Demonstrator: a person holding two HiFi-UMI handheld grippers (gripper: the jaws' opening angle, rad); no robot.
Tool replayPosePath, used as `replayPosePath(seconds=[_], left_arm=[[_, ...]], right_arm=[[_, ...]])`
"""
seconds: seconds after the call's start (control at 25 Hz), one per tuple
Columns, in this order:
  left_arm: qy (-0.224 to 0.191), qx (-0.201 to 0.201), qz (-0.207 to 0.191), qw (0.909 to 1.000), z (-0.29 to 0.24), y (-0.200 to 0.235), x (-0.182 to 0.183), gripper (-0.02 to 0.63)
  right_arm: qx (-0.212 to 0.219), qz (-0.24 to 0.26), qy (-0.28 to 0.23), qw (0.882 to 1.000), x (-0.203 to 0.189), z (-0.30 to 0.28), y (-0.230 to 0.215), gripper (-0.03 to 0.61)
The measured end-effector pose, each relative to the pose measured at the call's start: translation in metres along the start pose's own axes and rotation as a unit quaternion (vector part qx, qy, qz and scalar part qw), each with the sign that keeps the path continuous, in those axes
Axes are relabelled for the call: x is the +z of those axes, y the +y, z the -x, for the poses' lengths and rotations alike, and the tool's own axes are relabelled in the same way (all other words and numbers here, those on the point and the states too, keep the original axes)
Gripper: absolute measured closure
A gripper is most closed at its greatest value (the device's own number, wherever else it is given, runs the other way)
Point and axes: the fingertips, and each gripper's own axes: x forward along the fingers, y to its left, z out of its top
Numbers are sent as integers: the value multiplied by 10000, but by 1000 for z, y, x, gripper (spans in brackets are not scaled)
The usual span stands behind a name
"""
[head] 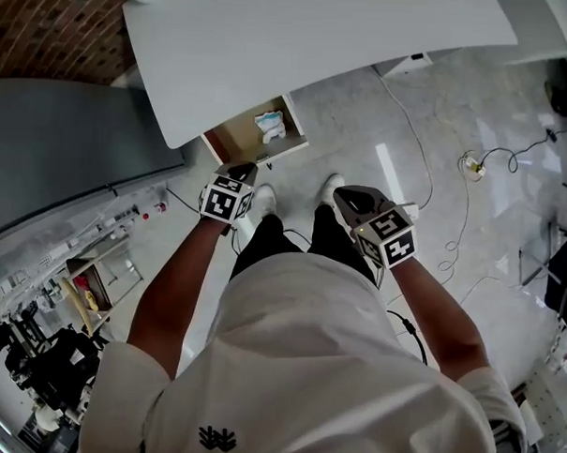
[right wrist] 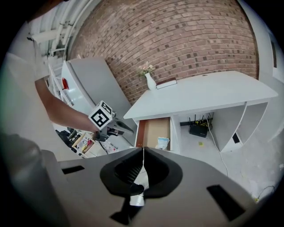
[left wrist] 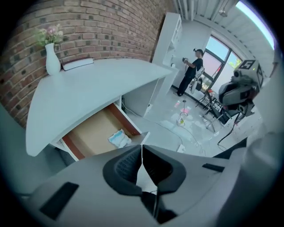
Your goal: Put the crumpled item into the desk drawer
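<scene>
The crumpled white and blue item (head: 271, 125) lies inside the open wooden drawer (head: 233, 136) under the white desk (head: 301, 43). The left gripper view shows the crumpled item (left wrist: 119, 138) near the front of the drawer (left wrist: 91, 137); in the right gripper view the crumpled item (right wrist: 163, 142) rests in the drawer (right wrist: 153, 131). My left gripper (head: 241, 174) is shut and empty, just in front of the drawer. My right gripper (head: 346, 197) is shut and empty, farther right over the floor. Both are held away from the item.
A white vase with flowers (left wrist: 52, 60) and a flat book (left wrist: 77, 64) stand on the desk by the brick wall. Cables (head: 469, 163) trail across the floor at right. A cluttered shelf (head: 65, 286) is at left. A person (left wrist: 191, 71) stands far off.
</scene>
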Motion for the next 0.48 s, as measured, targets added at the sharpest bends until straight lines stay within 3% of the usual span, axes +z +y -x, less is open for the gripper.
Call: replayPosePath(seconds=[0.16, 0.48], left_arm=[[-412, -403, 226, 9981, 56, -20, 2, 588], [-979, -1006, 274, 9897, 157, -56, -6, 588]], right_arm=[[-25, -11, -2, 10000, 9, 4, 26, 548], [23, 185, 13, 9998, 22, -3, 90, 549]])
